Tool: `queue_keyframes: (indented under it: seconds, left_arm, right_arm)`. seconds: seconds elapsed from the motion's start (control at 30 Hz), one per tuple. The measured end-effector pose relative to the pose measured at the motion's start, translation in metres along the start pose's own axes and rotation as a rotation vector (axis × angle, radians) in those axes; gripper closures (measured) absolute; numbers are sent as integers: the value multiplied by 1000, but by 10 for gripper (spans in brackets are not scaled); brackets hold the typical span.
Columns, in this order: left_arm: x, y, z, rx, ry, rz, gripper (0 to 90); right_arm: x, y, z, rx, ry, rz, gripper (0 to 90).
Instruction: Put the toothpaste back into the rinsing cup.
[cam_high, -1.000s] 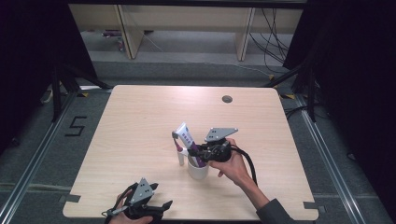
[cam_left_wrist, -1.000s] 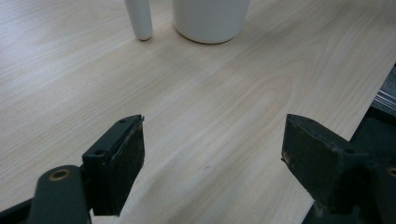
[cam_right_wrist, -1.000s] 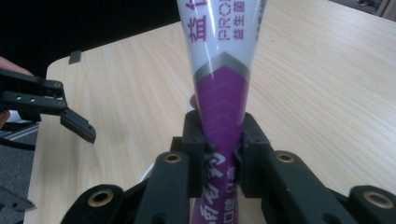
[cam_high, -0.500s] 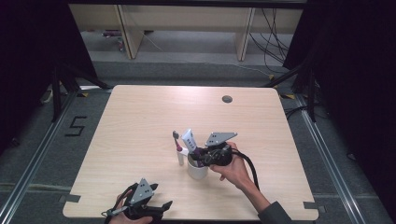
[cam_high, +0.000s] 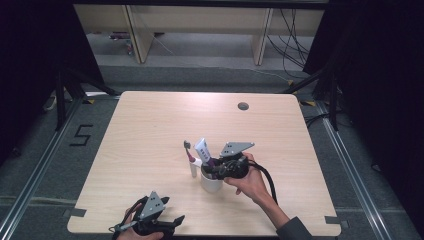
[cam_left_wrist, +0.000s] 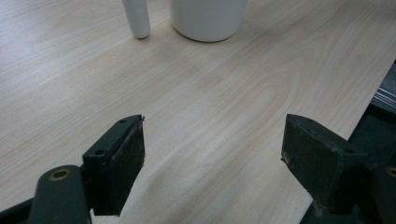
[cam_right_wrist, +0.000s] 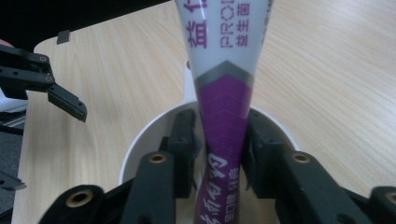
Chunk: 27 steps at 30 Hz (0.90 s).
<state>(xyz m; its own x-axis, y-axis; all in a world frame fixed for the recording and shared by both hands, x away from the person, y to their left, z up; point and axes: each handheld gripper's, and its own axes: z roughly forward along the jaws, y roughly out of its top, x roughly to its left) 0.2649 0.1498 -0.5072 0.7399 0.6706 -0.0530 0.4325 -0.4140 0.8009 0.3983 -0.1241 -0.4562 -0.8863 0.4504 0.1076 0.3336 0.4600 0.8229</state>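
Note:
A white cup (cam_high: 211, 184) stands on the table's near half. A white and purple toothpaste tube (cam_high: 203, 150) sticks up out of it, leaning a little left. My right gripper (cam_high: 212, 172) reaches into the cup's mouth from the right. In the right gripper view the tube (cam_right_wrist: 224, 70) stands between the jaws (cam_right_wrist: 219, 135), which have just been opening; the pads flank it closely without pressing. A toothbrush (cam_high: 190, 159) with a white handle stands upright just left of the cup. My left gripper (cam_high: 176, 219) rests open at the table's front edge, nothing between its jaws (cam_left_wrist: 215, 140).
The wooden table (cam_high: 150, 125) has a round cable hole (cam_high: 243, 106) at the back right. In the left gripper view the cup (cam_left_wrist: 208, 18) and the toothbrush handle (cam_left_wrist: 135, 18) are ahead, and the table's edge runs along the right.
The tube has sunk lower into the cup and stands straighter. The right gripper has come down slightly with it and its jaws have loosened. The left gripper has kept still.

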Motion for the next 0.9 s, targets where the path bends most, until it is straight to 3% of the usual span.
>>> queue_keyframes:
  seconds: [0.27,0.37,0.43,0.47,0.53,0.57,0.6,0.67,0.9]
  left_arm:
    - [0,0,1,0,1,-5,213]
    - [0,0,1,-1,-1,-2,213]
    - [0,0,1,-4,2,-7,213]
    - [0,0,1,-3,2,-3,213]
    - [0,0,0,0,1,-1,213]
    - [0,0,0,-4,4,-3,213]
    - [0,0,0,-13,7,-14,214]
    - [0,0,-1,-4,6,-3,214]
    - [0,0,-1,-3,6,-3,214]
  right_arm:
    - [-1,3,-8,-35,6,15,573]
    - [1,2,-12,-36,6,53,559]
    - [-1,2,-15,-49,0,44,540]
    - [-3,2,-14,-66,1,16,538]
    - [-1,2,-18,-56,-4,59,524]
    - [-4,3,-17,-82,4,27,524]
    - [-2,3,-21,-66,-2,54,515]
    - [-4,3,-23,-75,-14,45,502]
    - [-7,6,-37,-117,-24,87,448]
